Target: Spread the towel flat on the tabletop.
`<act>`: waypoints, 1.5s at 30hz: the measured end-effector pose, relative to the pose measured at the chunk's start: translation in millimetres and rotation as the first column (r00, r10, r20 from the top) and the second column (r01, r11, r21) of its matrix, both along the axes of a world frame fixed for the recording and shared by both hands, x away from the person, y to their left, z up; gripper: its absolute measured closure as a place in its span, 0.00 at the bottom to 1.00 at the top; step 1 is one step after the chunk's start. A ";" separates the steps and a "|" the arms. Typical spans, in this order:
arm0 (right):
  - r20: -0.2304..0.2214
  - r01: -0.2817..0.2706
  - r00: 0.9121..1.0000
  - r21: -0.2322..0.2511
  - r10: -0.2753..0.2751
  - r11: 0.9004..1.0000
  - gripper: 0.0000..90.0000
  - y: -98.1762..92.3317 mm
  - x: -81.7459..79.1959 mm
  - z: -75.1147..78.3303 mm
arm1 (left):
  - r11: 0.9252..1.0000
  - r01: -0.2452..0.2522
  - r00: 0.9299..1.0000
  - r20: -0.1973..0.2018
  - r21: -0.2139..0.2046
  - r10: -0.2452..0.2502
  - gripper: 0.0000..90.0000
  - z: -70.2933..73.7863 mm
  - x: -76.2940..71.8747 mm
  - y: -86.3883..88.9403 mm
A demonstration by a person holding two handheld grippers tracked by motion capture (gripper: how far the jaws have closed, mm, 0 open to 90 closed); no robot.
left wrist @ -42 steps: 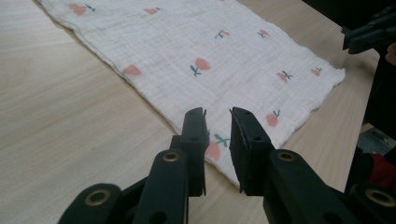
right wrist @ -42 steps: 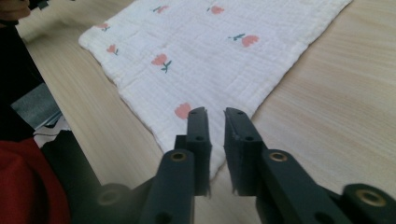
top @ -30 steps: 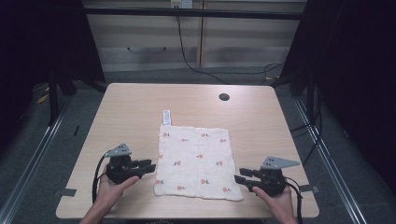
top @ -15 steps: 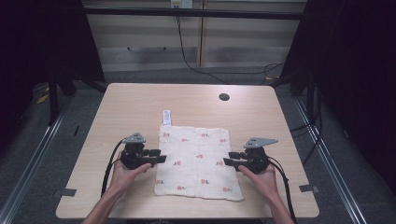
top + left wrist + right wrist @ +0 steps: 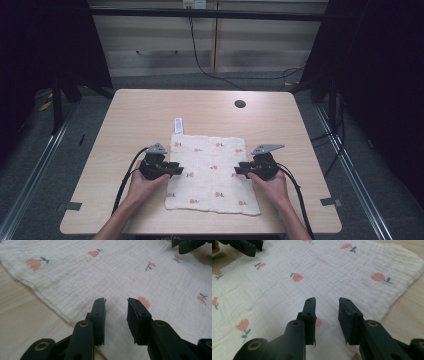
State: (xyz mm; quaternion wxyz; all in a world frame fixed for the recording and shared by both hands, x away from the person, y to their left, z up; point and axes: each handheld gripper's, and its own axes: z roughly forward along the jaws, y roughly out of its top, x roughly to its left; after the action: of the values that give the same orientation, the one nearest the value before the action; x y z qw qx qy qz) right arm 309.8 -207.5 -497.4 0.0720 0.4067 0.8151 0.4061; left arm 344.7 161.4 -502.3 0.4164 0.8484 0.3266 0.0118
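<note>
A white cloth (image 5: 210, 170) printed with small pink flowers lies flat on the wooden table (image 5: 150, 110). My left gripper (image 5: 178, 171) points inward over the cloth's left edge, and my right gripper (image 5: 239, 171) points inward over its right edge. In the left gripper view the left gripper (image 5: 116, 302) hovers low over the cloth (image 5: 112, 272), its jaws apart with nothing pinched. The right gripper (image 5: 327, 301) stands the same way over the cloth (image 5: 332, 270). Both pairs of jaws have just been closing, and a gap remains between the pads.
A small white label (image 5: 178, 125) sticks out from the cloth's far left corner. A dark round hole (image 5: 240, 104) sits in the far part of the tabletop. Tape marks (image 5: 73, 205) lie near the front corners. Cables trail from both grippers towards the near edge.
Both hands have moved away from the near edge and inward, from beside the cloth's near corners to its left and right edges. The cloth has not moved.
</note>
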 end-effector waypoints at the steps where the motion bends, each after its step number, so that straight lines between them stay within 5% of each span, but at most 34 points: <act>1: 0.003 -0.005 1.000 -0.007 0.005 1.000 0.75 1.0 0.5 -1.0 | 1.000 0.001 1.000 -0.001 0.004 -0.001 0.76 -1.0 -0.2 -0.5; 28: -0.034 -0.051 0.998 0.000 0.051 0.999 0.80 4.6 -30.4 -6.5 | 1.000 0.021 1.000 -0.012 -0.015 -0.021 0.80 -2.7 -37.8 16.8; 33: -0.035 -0.071 0.997 -0.031 0.070 0.997 0.80 6.2 -38.3 -3.8 | 0.999 0.024 0.999 -0.024 -0.024 -0.024 0.76 -2.3 -38.9 15.7; 45: -0.015 -0.023 1.000 0.022 0.024 0.999 0.76 -7.8 -14.6 7.2 | 0.998 0.032 0.998 -0.048 -0.045 -0.034 0.74 -3.1 -37.0 18.8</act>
State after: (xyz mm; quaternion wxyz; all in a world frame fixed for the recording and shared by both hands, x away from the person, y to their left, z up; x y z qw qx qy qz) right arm 295.1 -215.4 -490.2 0.0566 0.4011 0.8159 0.4125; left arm 307.7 180.2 -505.3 0.4270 0.8443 0.3229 -0.0232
